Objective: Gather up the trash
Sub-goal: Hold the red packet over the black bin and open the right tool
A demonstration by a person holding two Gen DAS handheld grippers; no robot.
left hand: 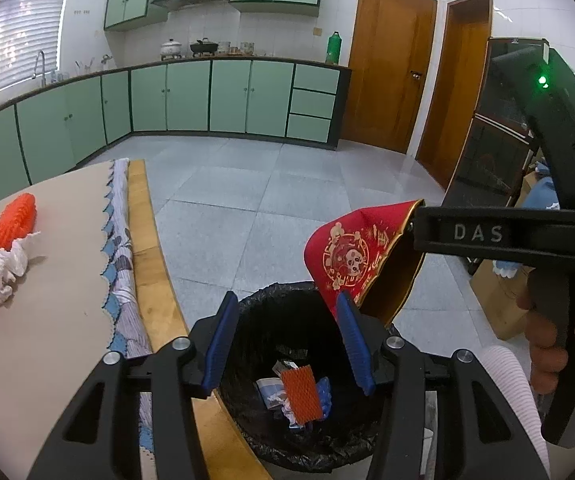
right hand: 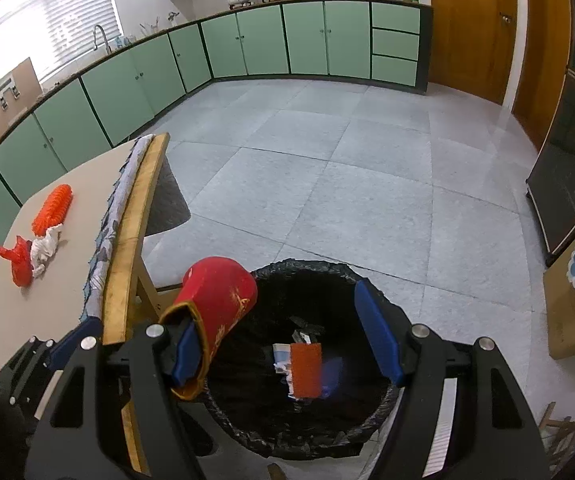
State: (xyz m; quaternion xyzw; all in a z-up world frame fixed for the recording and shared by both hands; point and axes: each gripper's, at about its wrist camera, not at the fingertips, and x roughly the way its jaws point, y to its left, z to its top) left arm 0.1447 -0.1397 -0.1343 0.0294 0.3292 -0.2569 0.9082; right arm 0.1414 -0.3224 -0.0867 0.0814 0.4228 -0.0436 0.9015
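A black-lined trash bin (left hand: 271,304) stands on the floor by the table, also in the right wrist view (right hand: 299,276). Inside lie an orange foam net (left hand: 301,394), white paper and blue scraps. My left gripper (left hand: 287,344) is open and empty above the bin. My right gripper (right hand: 287,352) is open over the bin; a red paper cup (right hand: 219,300) hangs on its left finger, which is inside the cup. The cup shows in the left wrist view (left hand: 351,260). On the table (left hand: 55,320) lie orange foam nets (left hand: 13,220), a crumpled white tissue (left hand: 7,272) and red plastic (right hand: 17,260).
A wooden table edge (left hand: 147,240) with folded cloth runs beside the bin. Green kitchen cabinets (left hand: 191,96) line the far wall. A dark cabinet (left hand: 499,140) and cardboard boxes (right hand: 571,320) stand at the right. Grey tiled floor (right hand: 347,160) lies beyond.
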